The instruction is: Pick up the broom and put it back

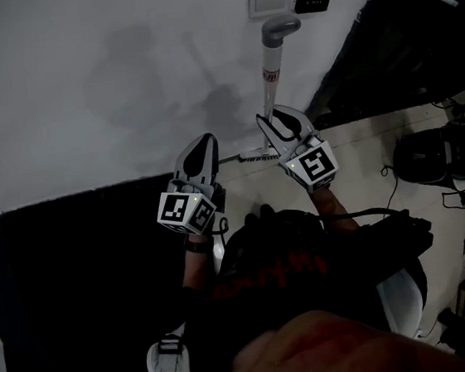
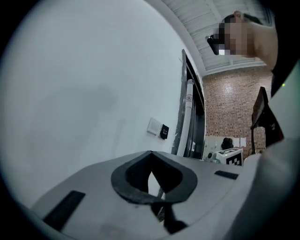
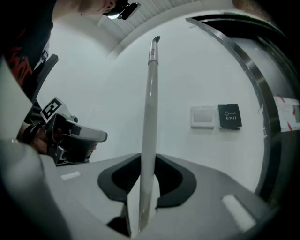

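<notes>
- Jaws of the right claw (image 3: pixel 143 164) pinch the broom (image 3: pixel 151 103) by its pale handle, well below the top end.
- Beyond the tips the pole stands upright, close to the wall (image 3: pixel 201 65).
- Likely light, stiff and smooth. It is a long lever, so mid-handle suits a firm hold.
- Left claw (image 2: pixel 151 157), beside it, is pressed together and empty.

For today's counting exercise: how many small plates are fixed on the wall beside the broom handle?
2. A white switch plate is on the wall right of the broom handle; a black exit plate sits just right of it. More could lie out of view.
</notes>
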Demonstrator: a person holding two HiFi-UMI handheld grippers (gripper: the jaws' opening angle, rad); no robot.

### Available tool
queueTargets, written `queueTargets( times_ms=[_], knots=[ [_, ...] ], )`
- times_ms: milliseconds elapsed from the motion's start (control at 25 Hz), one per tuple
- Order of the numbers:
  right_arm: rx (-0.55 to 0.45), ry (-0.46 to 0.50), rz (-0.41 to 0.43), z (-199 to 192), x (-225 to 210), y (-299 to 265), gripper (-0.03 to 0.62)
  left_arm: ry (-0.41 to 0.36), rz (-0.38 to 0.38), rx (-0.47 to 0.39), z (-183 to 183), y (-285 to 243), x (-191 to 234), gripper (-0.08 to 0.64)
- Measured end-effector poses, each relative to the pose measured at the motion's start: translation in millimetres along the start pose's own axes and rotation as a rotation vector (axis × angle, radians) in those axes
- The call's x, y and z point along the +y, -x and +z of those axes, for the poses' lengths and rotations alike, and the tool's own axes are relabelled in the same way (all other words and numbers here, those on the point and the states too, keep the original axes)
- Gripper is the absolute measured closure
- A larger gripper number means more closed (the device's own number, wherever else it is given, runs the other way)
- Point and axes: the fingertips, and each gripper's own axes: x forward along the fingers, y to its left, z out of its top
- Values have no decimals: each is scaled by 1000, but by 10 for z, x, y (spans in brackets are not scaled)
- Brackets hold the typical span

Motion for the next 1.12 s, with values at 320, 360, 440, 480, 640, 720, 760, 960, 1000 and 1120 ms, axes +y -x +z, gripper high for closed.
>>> queueTargets(
  times_ms=[320, 360, 440, 480, 640, 720, 760, 960, 1000, 1120],
  knots=[
    [177, -54, 8, -1068, -56, 45, 502, -40, 25, 92, -361, -83, 61, 554],
    [228, -51, 17, -1364, -56, 32, 502, -39, 36, 126, -420, -93, 41, 554],
    [343, -47, 29, -2087, -57, -1, 502, -27, 56, 188, -563, -100, 3, 554],
    [409, -66, 33, -2522, 12, -6, 503, -19, 62, 227, -677, -43, -10, 554],
    [679, -193, 101, -4276, 541, -41, 505, 63, 107, 345, -1214, 339, 6, 554],
    [805, -190, 201, -4958, 578, -202, 503, 90, 162, 353, -1444, 366, 117, 554],
    [867, -171, 239, -5238, 546, -261, 503, 99, 188, 362, -1554, 386, 164, 554],
    [993, -114, 232, -5897, 397, -546, 498, 132, 280, 375, -1819, 901, 289, 554],
    [982, -120, 208, -5899, 348, -618, 478, 133, 282, 373, -1861, 1015, 261, 554],
    [902, -238, 120, -5620, 150, -830, 233, 124, 258, 365, -1904, 1183, 132, 554]
  ],
)
